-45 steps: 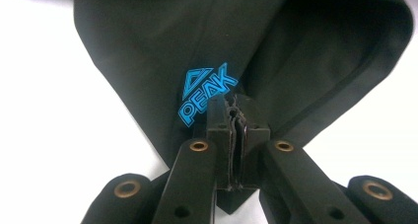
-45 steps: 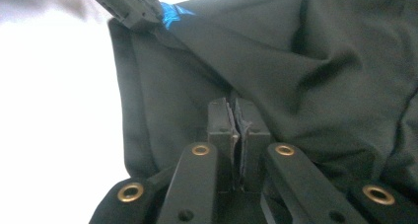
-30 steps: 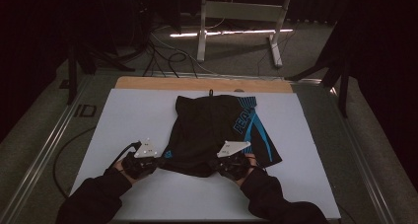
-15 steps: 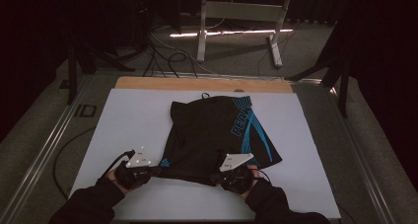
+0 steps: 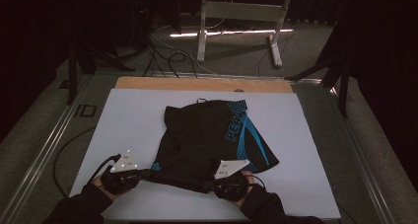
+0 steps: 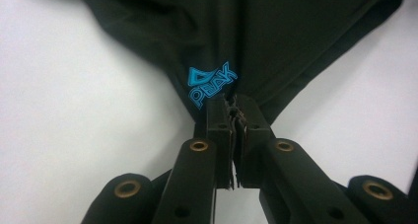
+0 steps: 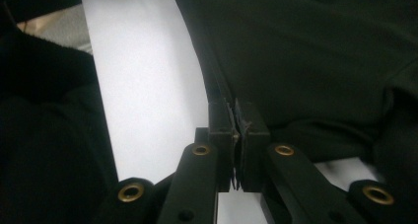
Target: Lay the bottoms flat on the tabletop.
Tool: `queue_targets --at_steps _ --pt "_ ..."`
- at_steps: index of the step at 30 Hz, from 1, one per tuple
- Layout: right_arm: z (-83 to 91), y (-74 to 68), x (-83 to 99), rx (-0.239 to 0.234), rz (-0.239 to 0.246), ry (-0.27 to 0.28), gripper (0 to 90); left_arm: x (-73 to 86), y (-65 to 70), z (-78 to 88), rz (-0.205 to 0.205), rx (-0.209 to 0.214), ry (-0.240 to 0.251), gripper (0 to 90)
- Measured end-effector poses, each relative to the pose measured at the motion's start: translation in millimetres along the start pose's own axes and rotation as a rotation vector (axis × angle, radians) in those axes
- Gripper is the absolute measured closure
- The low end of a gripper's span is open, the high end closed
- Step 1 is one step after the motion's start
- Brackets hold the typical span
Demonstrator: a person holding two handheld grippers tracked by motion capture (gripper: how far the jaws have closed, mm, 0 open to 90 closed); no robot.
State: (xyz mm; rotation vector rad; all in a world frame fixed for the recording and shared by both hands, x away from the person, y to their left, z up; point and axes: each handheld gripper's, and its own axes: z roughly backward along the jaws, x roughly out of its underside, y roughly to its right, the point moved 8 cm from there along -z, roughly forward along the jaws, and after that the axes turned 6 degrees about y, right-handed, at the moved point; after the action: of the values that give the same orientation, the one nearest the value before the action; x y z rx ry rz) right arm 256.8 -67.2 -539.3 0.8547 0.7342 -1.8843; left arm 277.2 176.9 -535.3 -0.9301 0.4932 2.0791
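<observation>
Your left claw (image 5: 143,173) is clamped tight on the near hem of the black sports shorts (image 5: 207,140), and in the left gripper view the jaws are pressed together with the fabric pinched between them, right beside the small blue PEAK logo (image 6: 212,83). Your right claw (image 5: 212,184) is squeezed shut too, biting the same near edge of the shorts further along, and in the right gripper view the dark cloth runs away from its tips with the white counter (image 7: 148,76) just to one side. Between your two claws the hem is stretched into a taut, dark band low over the counter, and ahead of both claws the rest of the shorts lies spread flat, blue stripes and large blue lettering (image 5: 235,120) on the leg ahead of your right claw. The shorts sit about mid-counter, with bare white surface (image 5: 128,115) beyond your left claw and more out past your right. A wooden strip (image 5: 197,83) edges the far side of the counter, well beyond the garment.
</observation>
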Motion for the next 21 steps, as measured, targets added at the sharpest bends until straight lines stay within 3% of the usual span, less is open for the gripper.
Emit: queue_targets --at_steps 6,11,18,20,21 --pt "-15.7 -2.1 -6.9 -0.007 -0.004 0.012 87.1 9.0 -12.4 -4.0 0.034 -0.009 -0.019 87.4" --pt "-22.6 -11.9 -1.5 -0.032 0.012 -0.019 87.2 14.6 -9.7 -2.9 0.015 0.006 -0.047 87.4" --pt "-26.0 -21.8 -4.0 -0.068 0.048 -0.004 87.1 24.1 -12.5 3.4 0.056 0.016 -0.044 86.7" --pt "-28.2 -22.0 -3.6 -0.065 0.036 0.005 85.1 24.7 -12.7 1.8 0.059 0.019 -0.042 83.3" --pt "-28.4 -21.5 -3.5 -0.071 0.038 0.011 79.9 23.5 -12.6 1.6 0.065 0.024 -0.024 71.5"
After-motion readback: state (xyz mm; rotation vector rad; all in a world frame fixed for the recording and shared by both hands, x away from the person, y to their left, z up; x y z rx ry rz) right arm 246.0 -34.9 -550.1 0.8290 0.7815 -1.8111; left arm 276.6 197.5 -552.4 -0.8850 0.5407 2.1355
